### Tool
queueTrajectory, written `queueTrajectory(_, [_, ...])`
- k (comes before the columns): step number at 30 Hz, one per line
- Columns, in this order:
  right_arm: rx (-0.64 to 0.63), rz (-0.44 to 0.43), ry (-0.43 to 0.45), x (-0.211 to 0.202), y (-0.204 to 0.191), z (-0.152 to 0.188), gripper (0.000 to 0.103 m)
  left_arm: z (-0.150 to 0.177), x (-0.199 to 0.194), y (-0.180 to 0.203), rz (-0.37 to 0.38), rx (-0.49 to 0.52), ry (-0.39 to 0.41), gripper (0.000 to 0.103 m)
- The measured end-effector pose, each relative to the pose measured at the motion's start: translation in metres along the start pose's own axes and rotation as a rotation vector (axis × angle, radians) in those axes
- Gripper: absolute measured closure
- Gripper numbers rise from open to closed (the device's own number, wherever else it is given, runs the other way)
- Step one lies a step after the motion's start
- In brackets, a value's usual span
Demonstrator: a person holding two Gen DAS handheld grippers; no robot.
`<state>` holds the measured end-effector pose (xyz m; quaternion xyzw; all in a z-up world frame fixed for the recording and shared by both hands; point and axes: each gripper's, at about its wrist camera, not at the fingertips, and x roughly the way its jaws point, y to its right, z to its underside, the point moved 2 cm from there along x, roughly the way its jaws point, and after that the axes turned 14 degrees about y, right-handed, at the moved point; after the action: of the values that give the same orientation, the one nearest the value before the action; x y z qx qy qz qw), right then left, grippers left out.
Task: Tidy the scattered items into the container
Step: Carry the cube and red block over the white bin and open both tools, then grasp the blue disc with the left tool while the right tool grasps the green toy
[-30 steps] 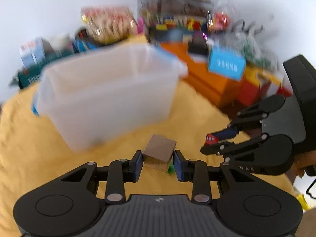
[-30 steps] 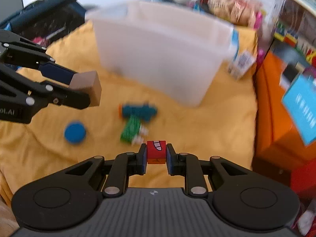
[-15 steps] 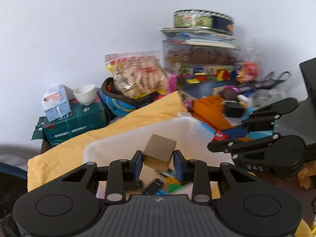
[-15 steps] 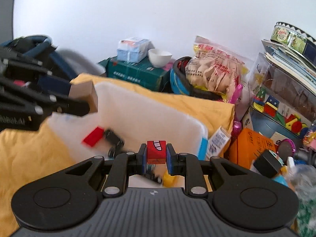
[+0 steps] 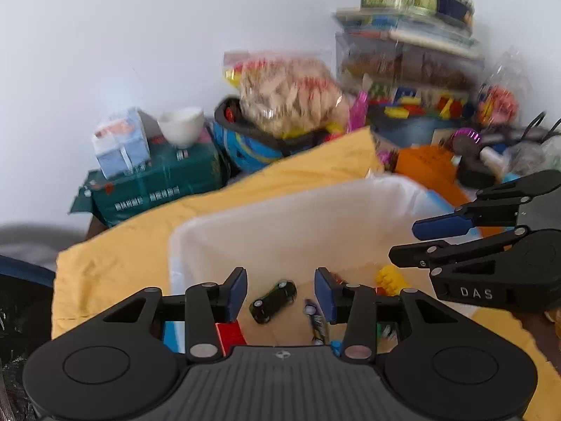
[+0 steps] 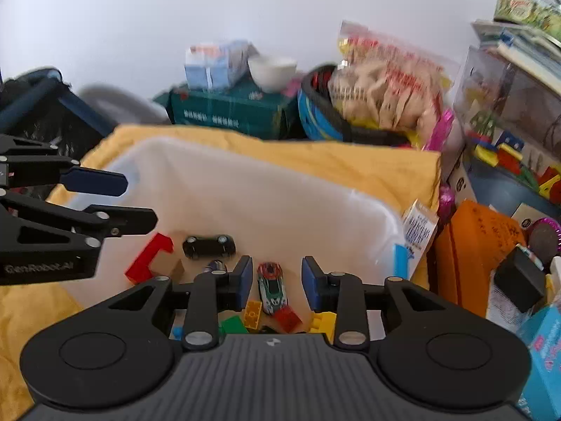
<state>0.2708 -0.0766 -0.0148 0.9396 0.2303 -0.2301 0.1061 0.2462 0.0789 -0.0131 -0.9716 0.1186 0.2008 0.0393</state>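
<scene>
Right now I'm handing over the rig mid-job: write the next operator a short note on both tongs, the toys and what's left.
Left tongs: open, empty, jaws just opened, over the clear bin.
Right tongs: open, empty, jaws just opened, over the same bin.
In the bin: black toy car, red and green toy car, red block, wooden block, small building bricks.
Done: both loads look dropped in.
Left: the yellow cloth in front of the bin is out of view; check it for more toys.
</scene>
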Motion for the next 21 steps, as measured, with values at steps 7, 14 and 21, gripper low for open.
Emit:
queueTrajectory(7, [-0.046,-0.015,0.043,-0.063,-0.004,0.023,0.063,0.033,-0.067,0.014,0.046,-0.01,-0.002,0.045])
queueTrajectory(14, [0.247,-0.11,-0.157,-0.064,0.003,0.103,0.067,0.114,-0.074,0.036,0.088,-0.074,-0.211,0.045])
queueTrajectory(21, [0.494,-0.111,-0.288,-0.034,0.006,0.146,0.069,0.137,-0.08,0.053,0.109,-0.052,-0.258,0.045])
